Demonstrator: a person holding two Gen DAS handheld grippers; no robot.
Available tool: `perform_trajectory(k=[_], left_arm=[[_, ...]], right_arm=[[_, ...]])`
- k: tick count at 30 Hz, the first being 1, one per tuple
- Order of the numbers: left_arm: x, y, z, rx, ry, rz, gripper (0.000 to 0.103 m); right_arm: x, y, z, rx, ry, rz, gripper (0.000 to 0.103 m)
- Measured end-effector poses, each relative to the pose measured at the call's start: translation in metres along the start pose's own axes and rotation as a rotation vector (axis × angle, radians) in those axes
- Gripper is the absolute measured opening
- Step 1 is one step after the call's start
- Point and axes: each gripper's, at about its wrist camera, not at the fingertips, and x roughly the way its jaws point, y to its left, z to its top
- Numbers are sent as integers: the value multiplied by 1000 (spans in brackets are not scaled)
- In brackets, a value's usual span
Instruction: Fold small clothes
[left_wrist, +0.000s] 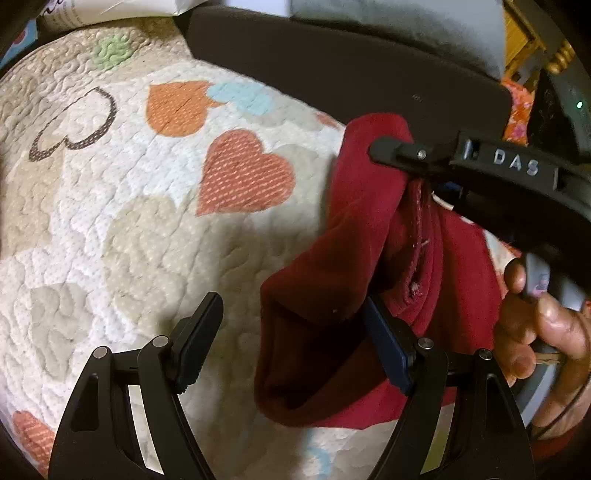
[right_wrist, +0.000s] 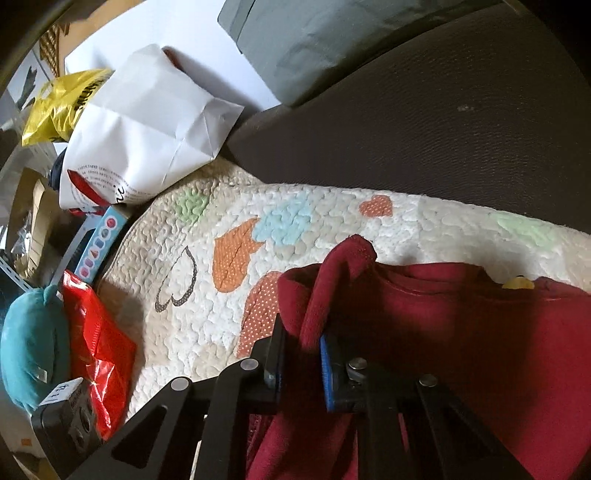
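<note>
Pinching the red garment with our right gripper, jaws clenched on a fold; our left gripper gapes released over the heart-print quilt.

Likely bedroom, heart quilt, pillow

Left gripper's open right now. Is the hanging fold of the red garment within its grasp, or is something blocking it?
Probably yes. The left gripper is open, and the red garment, held up by the right gripper, hangs against its right finger. Only bare quilt lies between the jaws, so it must shift right.
</note>
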Motion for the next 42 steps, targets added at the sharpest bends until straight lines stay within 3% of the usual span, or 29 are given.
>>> perform_trajectory(k=[5, 10, 12, 16, 20, 24, 28, 30, 32, 35, 38, 42], left_arm=[[-6, 0, 8, -1, 26, -181, 78], [-5, -2, 13, -6, 74, -237, 78], [-9, 4, 18, -52, 67, -305, 79], [-16, 10, 23, -86, 48, -374, 89], [-11, -1, 19, -22, 66, -314, 89], [-3, -13, 9, 65, 72, -194, 89], [17, -24, -9, 123, 131, -84, 88], [22, -26, -15, 136, 131, -47, 74], [22, -27, -16, 149, 122, -34, 58], [19, -32, -16, 153, 107, -54, 48], [15, -34, -16, 158, 95, -77, 44], [9, -25, -19, 135, 104, -110, 42]], right_arm=[[-3, -10, 3, 40, -9, 23, 14], [-2, -17, 4, 51, 9, 51, 14], [-3, -20, 4, 48, 15, 53, 14], [-1, -25, 4, 72, 26, 88, 14], [1, -24, 2, 75, 34, 100, 14], [3, -19, 1, 63, 40, 100, 14], [10, -14, -2, 51, 53, 90, 14], [16, -11, -4, 49, 71, 84, 17], [22, -7, -6, 41, 92, 70, 19], [28, 2, -5, 13, 112, 40, 28], [37, 7, -2, -1, 147, 6, 42], [49, 11, 1, -18, 190, -36, 48]])
